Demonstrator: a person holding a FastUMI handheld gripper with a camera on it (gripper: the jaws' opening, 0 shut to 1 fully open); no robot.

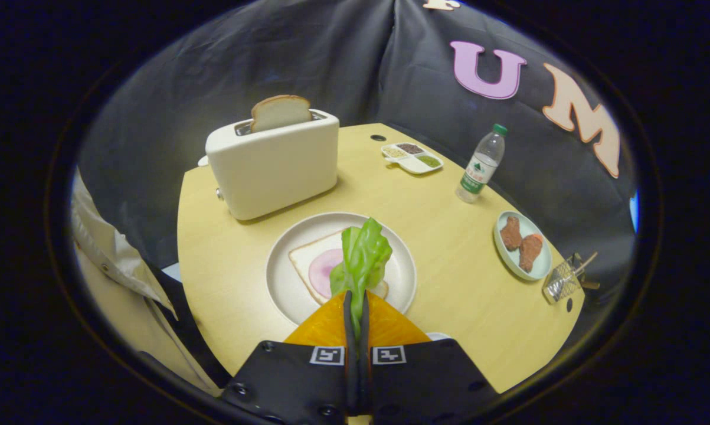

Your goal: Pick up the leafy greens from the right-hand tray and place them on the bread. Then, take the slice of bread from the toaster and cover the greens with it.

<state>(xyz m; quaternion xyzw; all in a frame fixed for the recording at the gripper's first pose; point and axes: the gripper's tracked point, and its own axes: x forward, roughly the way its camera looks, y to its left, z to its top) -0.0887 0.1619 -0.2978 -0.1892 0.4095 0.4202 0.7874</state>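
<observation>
At the far left a pale sleeve [104, 248] hangs beside the round wooden surface [449, 236]. Next along, toward the back, stands the white toaster [272, 162] with a slice of bread [280, 112] sticking up out of its slot, untouched so far.

In the middle, just ahead of the fingers, sits the white plate [284, 295], carrying the bottom bread [304, 260] with a pink round of what looks like ham [322, 271] on top. The gripper [356, 307] has its orange fingers together, clamped on the lower end of the leafy greens [363, 254]. The leaf stands up from the fingertips, its long axis running straight away from the gripper, and its free end lies over the ham and bread. So the greens are already lined up above their target; by my reading, the coming move is mostly a matter of lowering and letting go, with the leaf's length laid along the bread and not off its right edge.

Further right, toward the back, are a small divided tray of seasonings [412, 157] and a water bottle [480, 165]. Nearer and rightmost lie a pale green dish [543, 260] with two brown fried pieces, then a small wire basket [561, 283].
</observation>
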